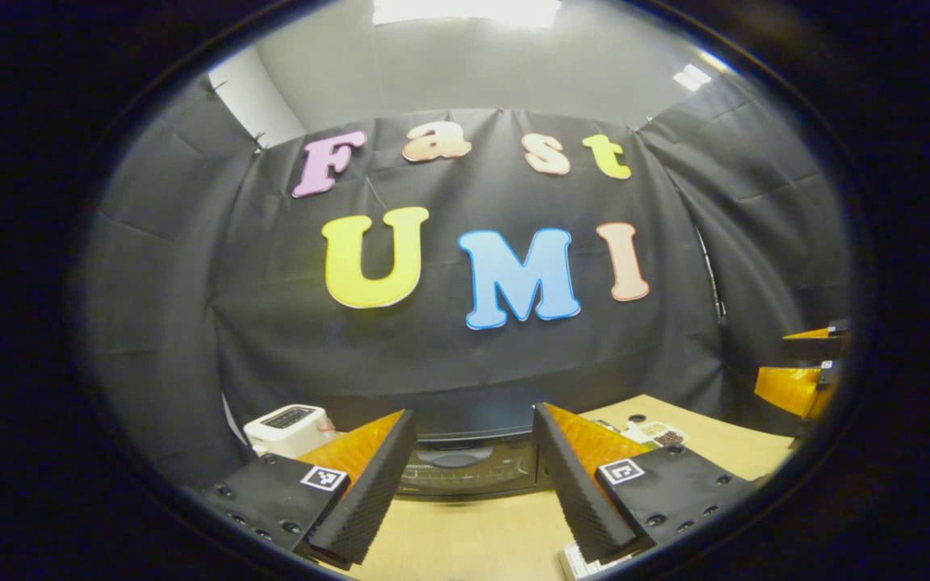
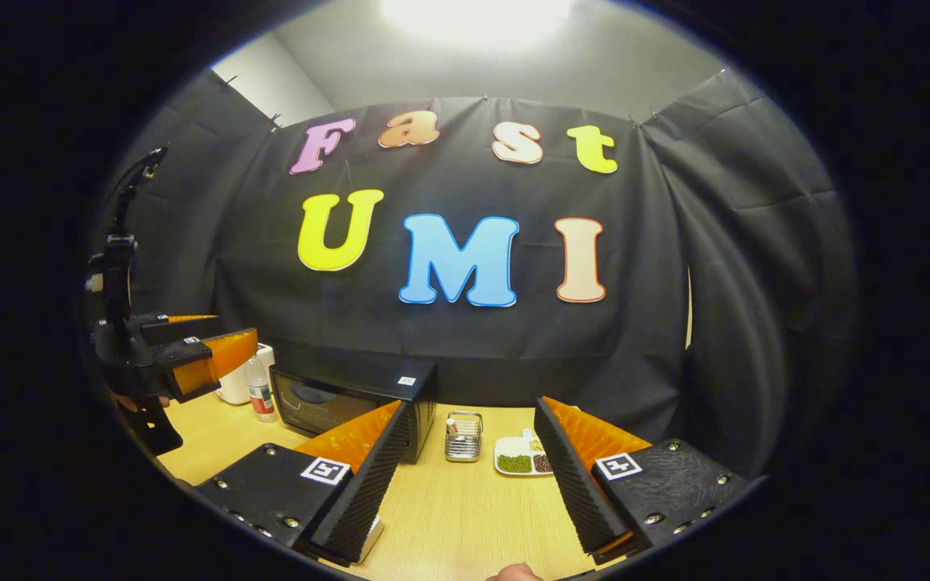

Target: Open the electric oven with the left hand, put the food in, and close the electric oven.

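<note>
1. Hovering above the table [image 1: 473,532], the left tongs [image 1: 473,476] are released, grasping nothing.
2. Straight ahead between their fingers sits the electric oven [image 1: 465,468], door shut.
3. Right tongs [image 2: 465,476] are likewise released; the oven lies ahead-left, the food dish [image 2: 523,461] between their fingers.

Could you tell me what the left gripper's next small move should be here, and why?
Probably ease the left gripper forward and down toward the electric oven. Its fingers are open with nothing between them, the oven door looks closed, and the handle sits straight ahead between the fingers, not yet reached.
</note>
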A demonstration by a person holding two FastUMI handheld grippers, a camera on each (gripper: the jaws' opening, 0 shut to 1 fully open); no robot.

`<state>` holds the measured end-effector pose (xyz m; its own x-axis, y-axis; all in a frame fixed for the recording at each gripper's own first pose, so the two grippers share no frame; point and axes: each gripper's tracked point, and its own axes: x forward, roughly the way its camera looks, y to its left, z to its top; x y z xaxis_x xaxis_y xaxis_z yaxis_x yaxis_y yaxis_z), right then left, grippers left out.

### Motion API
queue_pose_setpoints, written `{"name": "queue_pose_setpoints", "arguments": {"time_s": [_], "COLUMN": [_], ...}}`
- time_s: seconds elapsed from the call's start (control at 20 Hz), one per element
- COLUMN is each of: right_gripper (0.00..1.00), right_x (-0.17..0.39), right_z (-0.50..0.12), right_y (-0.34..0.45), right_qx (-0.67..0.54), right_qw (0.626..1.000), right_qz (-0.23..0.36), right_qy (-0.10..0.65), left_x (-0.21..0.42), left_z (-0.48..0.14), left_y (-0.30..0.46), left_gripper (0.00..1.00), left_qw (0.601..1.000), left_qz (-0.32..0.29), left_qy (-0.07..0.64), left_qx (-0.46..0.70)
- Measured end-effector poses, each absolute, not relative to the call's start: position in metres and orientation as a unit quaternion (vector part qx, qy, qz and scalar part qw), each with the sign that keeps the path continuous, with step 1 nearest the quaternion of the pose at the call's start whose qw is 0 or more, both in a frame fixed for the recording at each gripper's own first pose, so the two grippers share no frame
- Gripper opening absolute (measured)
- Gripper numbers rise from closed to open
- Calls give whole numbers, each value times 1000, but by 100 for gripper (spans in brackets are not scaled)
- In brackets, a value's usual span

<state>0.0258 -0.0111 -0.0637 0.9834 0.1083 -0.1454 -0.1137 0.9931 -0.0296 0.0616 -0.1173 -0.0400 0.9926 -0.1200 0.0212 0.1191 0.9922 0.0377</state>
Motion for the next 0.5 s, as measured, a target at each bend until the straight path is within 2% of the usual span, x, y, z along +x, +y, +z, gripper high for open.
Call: {"name": "queue_pose_setpoints", "arguments": {"time_s": [0.15, 0.5], "right_gripper": [95, 95], "right_x": [5, -22], "right_z": [-53, -6], "right_y": [-15, -21], "right_qx": [-9, -5], "right_qw": [995, 998], "right_qz": [76, 56], "right_qy": [67, 5], "left_x": [24, -34], "left_z": [-15, -4], "left_y": [-115, -101], "left_gripper": [100, 100], "left_qw": [998, 998], "left_qz": [-45, -35], "left_qy": [-33, -39], "left_qx": [24, 17]}}
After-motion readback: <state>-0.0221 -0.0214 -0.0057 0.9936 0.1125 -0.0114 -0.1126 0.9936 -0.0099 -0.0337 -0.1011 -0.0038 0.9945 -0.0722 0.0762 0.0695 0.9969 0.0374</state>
